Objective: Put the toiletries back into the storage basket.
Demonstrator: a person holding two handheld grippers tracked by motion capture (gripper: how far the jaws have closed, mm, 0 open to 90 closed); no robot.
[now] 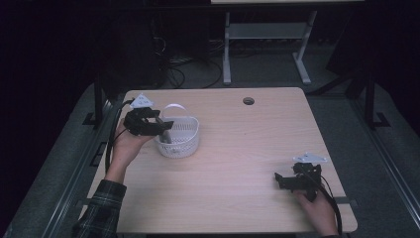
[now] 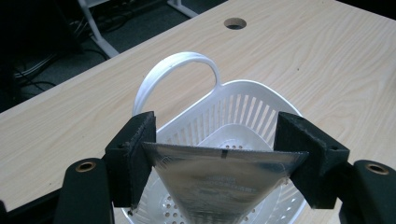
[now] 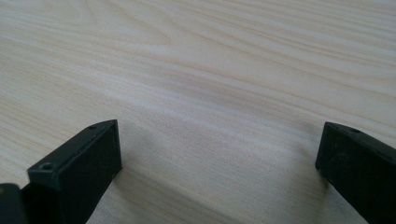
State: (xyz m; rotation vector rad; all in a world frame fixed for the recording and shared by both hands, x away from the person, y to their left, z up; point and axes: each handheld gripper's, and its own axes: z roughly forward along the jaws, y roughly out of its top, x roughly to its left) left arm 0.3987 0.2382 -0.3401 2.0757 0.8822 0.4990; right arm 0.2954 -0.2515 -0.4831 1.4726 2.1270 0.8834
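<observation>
A silvery packet (image 2: 219,186) hangs point-down over a white basket (image 1: 185,144), its flat top edge clamped between the two pads of the left gripper (image 2: 219,156). In the left gripper view the packet tapers from that wide top edge to a narrower lower end that drops out of frame above the basket's floor; whether it touches the floor cannot be told. Faint print shows on its face, too blurred to read.

The basket has slotted walls, a perforated floor and a looped handle (image 2: 180,70) standing up at its far side. What can be seen of its inside, around the packet, holds nothing else. It sits on the left half of a pale wooden table (image 1: 237,198), with the person's left hand (image 1: 126,144) just beside it and a plaid sleeve (image 1: 101,208) at the table's near edge.

Well apart, near the table's right front corner, the right gripper (image 1: 281,179) rests low over the wood in the right hand (image 1: 317,208). Its jaws stand wide apart with bare wood between them.

A round cable hole (image 1: 248,101) marks the table's far edge.
</observation>
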